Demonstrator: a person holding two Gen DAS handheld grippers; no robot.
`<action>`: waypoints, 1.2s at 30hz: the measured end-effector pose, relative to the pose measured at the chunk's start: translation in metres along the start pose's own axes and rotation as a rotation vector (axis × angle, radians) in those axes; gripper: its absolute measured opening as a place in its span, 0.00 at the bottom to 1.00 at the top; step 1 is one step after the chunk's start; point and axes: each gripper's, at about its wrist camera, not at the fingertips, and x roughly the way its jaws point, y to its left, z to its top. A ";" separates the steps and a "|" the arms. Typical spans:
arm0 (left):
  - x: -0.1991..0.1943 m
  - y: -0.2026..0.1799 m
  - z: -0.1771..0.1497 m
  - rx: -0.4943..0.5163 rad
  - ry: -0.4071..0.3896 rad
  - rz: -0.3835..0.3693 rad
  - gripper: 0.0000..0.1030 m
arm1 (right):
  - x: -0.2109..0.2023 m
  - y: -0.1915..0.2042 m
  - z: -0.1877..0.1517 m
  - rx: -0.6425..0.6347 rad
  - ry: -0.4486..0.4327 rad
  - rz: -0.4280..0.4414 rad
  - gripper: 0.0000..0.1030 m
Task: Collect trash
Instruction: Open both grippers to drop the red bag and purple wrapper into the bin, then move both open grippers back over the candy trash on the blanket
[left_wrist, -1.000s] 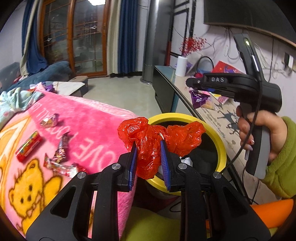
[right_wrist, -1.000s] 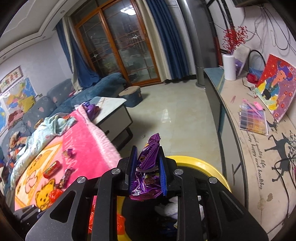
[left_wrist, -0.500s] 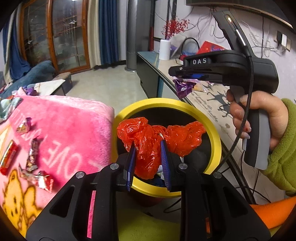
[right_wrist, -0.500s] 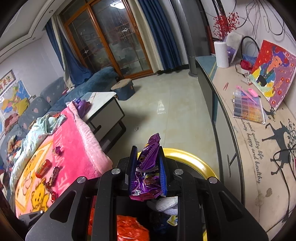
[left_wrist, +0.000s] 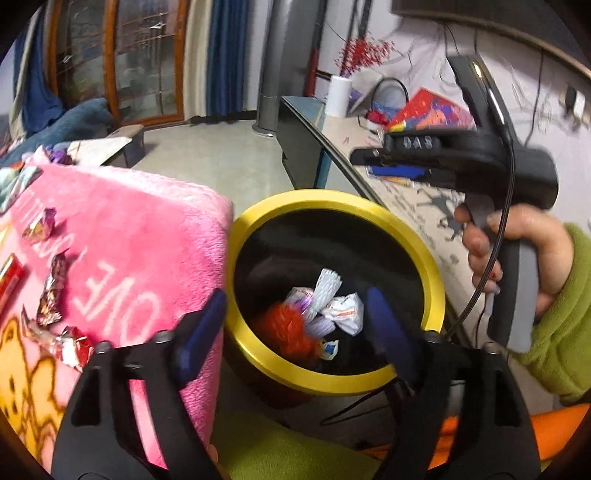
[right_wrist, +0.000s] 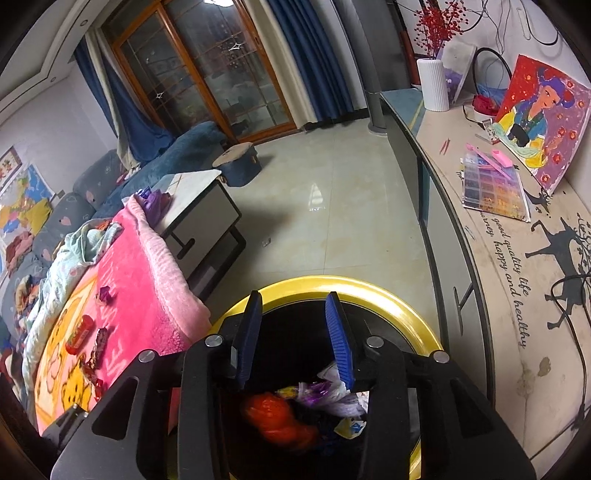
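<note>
The left hand-held gripper (left_wrist: 295, 325) stood spread wide over the near edge of the bin, nothing between its blue pads (left_wrist: 201, 328). The right hand-held gripper (right_wrist: 293, 339) hung over the same bin with its fingers parted and empty; from the left wrist view it showed at the right, gripped in the person's right hand (left_wrist: 517, 254) with a green sleeve (left_wrist: 561, 332) behind it.

The bin (left_wrist: 436, 280) was a single black one with a yellow rim, standing on the floor between the pink blanket's edge on the left and the long counter (right_wrist: 517, 280) on the right. At its bottom lay a crumpled red plastic bag (left_wrist: 288, 328), a purple wrapper (right_wrist: 317, 391) beside it, and several white wrappers (left_wrist: 340, 306) bunched together, too tangled to count.

On the pink blanket (left_wrist: 140, 236) to the left, trash waited uncollected: about five candy wrappers (left_wrist: 51, 291) in view from the left wrist, one of them a red stick-shaped pack (right_wrist: 79, 334).

Farther out, a white vase (right_wrist: 432, 85) of red sprigs stood at the far end of the counter, with a bright painting (right_wrist: 543, 118) leaning on the wall and a bead tray (right_wrist: 495, 188) lying before it. Across the tiled floor (right_wrist: 332, 206) stood a low coffee table (right_wrist: 199, 199), a round stool (right_wrist: 238, 162) and a blue sofa (right_wrist: 177, 155).
</note>
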 end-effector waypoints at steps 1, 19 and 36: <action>-0.003 0.004 0.001 -0.018 -0.006 -0.001 0.77 | 0.000 0.001 0.000 -0.001 -0.001 0.001 0.35; -0.059 0.046 0.003 -0.135 -0.184 0.190 0.89 | -0.022 0.052 -0.001 -0.094 -0.023 0.107 0.37; -0.109 0.100 -0.007 -0.281 -0.286 0.299 0.89 | -0.047 0.134 -0.023 -0.304 -0.032 0.233 0.38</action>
